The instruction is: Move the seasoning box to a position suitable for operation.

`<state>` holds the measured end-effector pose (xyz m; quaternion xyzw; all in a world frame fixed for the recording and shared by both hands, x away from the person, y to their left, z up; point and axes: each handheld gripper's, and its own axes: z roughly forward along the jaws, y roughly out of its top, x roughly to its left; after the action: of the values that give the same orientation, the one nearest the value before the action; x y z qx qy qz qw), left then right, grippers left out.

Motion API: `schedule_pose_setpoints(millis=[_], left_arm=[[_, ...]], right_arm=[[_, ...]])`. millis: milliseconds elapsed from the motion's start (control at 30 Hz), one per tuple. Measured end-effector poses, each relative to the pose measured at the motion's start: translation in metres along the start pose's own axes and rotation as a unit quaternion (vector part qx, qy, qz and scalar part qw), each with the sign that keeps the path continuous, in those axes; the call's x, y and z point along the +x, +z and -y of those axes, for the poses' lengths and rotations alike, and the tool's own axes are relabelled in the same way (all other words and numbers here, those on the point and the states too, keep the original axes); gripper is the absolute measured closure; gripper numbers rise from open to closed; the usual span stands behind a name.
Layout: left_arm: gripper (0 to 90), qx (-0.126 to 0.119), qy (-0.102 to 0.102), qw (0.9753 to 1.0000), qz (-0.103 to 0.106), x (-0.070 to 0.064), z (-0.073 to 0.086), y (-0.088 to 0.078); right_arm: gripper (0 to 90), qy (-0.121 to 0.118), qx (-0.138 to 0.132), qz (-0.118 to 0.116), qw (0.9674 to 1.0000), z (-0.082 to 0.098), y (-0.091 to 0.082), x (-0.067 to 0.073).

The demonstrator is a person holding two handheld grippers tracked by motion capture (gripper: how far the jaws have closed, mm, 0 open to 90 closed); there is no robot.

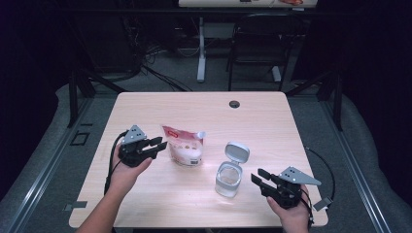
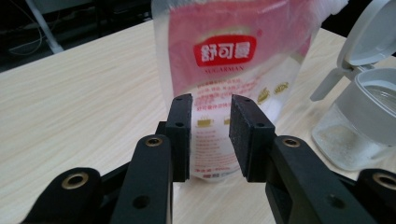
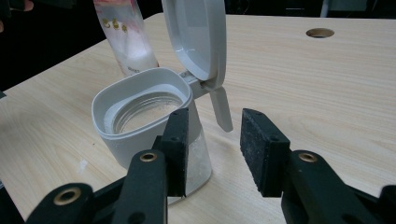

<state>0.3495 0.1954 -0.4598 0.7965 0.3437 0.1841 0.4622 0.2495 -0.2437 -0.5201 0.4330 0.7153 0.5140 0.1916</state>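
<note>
A pink and white stand-up pouch (image 1: 184, 145) with red lettering stands upright left of the table's middle. My left gripper (image 1: 158, 144) hovers just to its left, pointing at it. In the left gripper view the pouch (image 2: 233, 46) rises beyond the jaws of that gripper (image 2: 211, 107), which stand apart with nothing between them. A clear jar (image 1: 228, 178) with a grey collar and flipped-up lid (image 1: 237, 152) stands right of the pouch, with a little white powder at its bottom. My right gripper (image 1: 257, 175) sits to its right, open. Its view shows the jar (image 3: 140, 107) ahead-left of the gripper (image 3: 215, 119).
The light wooden table (image 1: 194, 107) has a round cable hole (image 1: 234, 104) near its far edge. A dark chair (image 1: 257, 43) and a desk leg (image 1: 201, 48) stand on the floor beyond the table. Cables trail from both grippers off the near edge.
</note>
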Motion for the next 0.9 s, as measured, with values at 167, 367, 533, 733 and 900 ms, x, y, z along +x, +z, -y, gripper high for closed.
schedule_pose_setpoints(millis=[167,367,533,733,900], left_arm=[[72.1,-0.004,0.006,1.0000,-0.004,0.006,-0.010,-0.002],[70.9,-0.006,0.006,0.9999,-0.012,0.011,-0.018,-0.002],[69.7,-0.006,0.000,1.0000,-0.006,0.016,-0.021,0.003],[67.4,-0.010,-0.004,0.9999,0.002,0.020,-0.024,0.006],[67.7,-0.020,0.009,0.9996,0.015,0.018,-0.025,0.007]], right_arm=[[62.8,0.007,-0.002,-0.001,1.0000,0.001,0.001,-0.001],[62.8,0.006,-0.001,-0.004,1.0000,0.002,0.001,0.000],[62.8,0.006,-0.001,-0.002,1.0000,0.002,0.001,-0.001],[62.8,0.007,0.000,-0.005,1.0000,0.002,0.001,-0.001],[62.9,0.008,-0.001,-0.003,1.0000,0.002,0.001,-0.002]])
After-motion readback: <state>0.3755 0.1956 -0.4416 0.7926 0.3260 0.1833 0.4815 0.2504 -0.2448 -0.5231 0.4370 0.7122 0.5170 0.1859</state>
